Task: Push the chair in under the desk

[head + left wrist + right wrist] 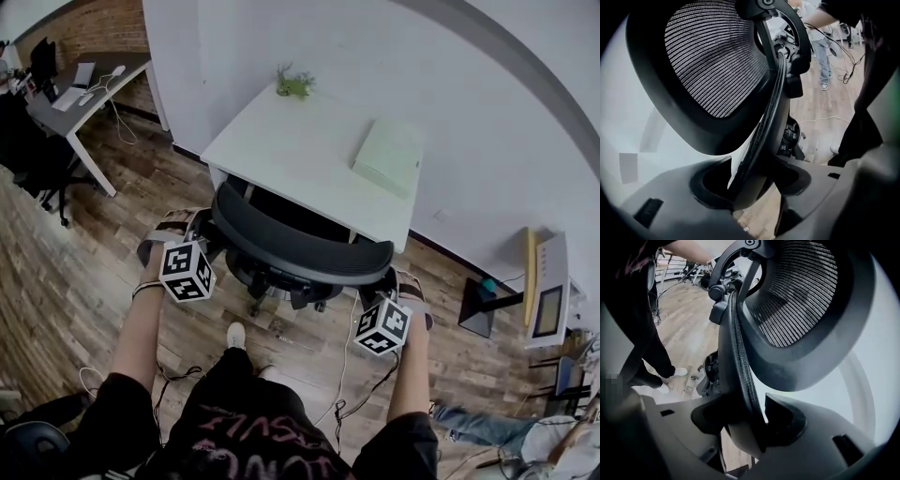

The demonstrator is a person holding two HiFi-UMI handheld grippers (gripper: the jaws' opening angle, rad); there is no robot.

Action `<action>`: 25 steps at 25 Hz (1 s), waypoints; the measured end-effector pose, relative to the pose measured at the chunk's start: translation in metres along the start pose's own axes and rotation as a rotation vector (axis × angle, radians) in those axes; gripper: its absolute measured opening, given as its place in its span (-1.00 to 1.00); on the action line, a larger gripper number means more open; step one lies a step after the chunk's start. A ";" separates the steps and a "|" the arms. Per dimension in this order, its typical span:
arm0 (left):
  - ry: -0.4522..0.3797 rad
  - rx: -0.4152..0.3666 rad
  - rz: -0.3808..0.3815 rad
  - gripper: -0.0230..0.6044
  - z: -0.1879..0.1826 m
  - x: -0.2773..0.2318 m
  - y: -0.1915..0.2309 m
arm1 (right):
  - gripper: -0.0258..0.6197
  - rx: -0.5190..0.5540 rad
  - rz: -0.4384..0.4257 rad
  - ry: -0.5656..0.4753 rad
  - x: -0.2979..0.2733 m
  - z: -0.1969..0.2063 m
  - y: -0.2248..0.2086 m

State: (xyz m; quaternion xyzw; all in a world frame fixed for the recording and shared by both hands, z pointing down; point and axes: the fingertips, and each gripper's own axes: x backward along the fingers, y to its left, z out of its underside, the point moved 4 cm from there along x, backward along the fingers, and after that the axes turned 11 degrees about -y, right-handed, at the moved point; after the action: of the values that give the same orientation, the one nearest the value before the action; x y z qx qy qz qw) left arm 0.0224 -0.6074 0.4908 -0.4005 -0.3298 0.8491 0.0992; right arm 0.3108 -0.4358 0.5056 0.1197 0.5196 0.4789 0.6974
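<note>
Wood floor (pixel 112 234) underfoot, and the white desk (pixel 300 150) dead ahead at twelve o'clock. The chair (pixel 281 279) stands right before it, seat seemingly partly under the near edge, backrest (pixel 309 251) facing us. The left gripper (pixel 192 228) sits at nine o'clock on the rim, jaws clamped across it. The right gripper (pixel 401 284) is at three o'clock, jaws wide yet pinching that same rim. We judge the push is in hand. Next comes even, level pressure from both sides so it rolls in straight.
</note>
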 end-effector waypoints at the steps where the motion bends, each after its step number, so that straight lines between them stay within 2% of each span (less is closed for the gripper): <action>1: -0.002 -0.001 0.002 -0.07 0.001 -0.004 0.003 | -0.20 -0.003 -0.002 0.003 -0.003 0.000 -0.002; 25: -0.045 -0.042 0.021 -0.06 0.025 -0.070 0.081 | -0.20 -0.045 0.029 0.059 -0.067 -0.009 -0.053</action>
State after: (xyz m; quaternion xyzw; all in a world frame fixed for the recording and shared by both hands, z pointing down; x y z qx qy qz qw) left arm 0.0572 -0.7119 0.4933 -0.3868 -0.3454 0.8518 0.0745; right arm 0.3320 -0.5193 0.5070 0.0974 0.5272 0.5038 0.6774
